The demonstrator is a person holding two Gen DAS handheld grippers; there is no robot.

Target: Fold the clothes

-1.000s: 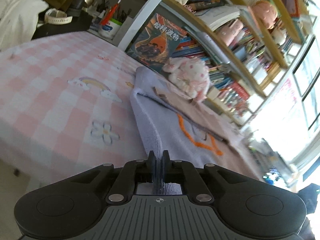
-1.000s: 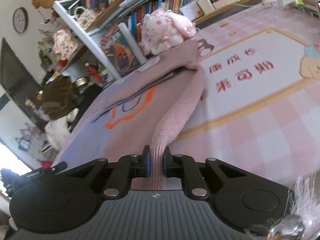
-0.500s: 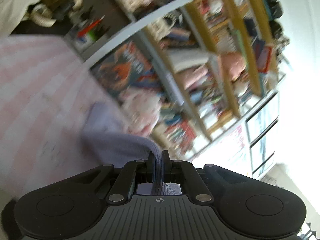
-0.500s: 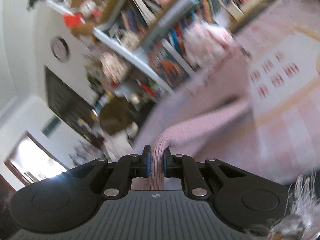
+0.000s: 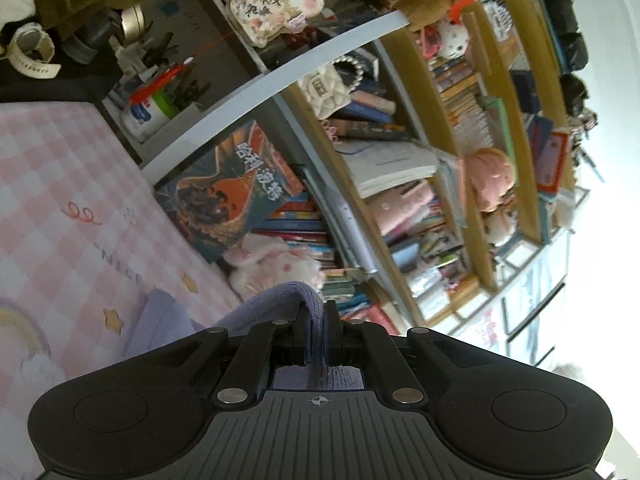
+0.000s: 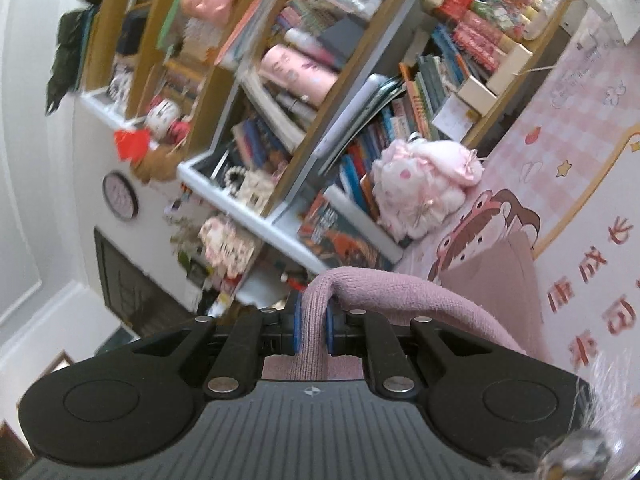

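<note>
A knit sweater, lavender in the left wrist view [image 5: 256, 308] and pink in the right wrist view [image 6: 420, 292], is lifted off the pink checked bed cover [image 5: 60, 200]. My left gripper [image 5: 316, 312] is shut on a ribbed edge of it, the knit arching up over the jaws and falling away to the left. My right gripper [image 6: 312, 308] is shut on another ribbed edge; the fabric drapes down to the right onto the cover [image 6: 592, 184]. Most of the sweater lies below both views, hidden by the gripper bodies.
A crowded bookshelf [image 5: 400, 168] stands straight ahead along the bed's far edge, with a pink plush toy [image 6: 424, 184] and a large leaning book [image 5: 228, 196] at its foot. A dark desk with pens and tape [image 5: 36, 52] sits at the left.
Both grippers have risen and tilted upward with the sweater edges still pinched. The flat sweater with its orange design has dropped out of view; the shelves now fill both views.
</note>
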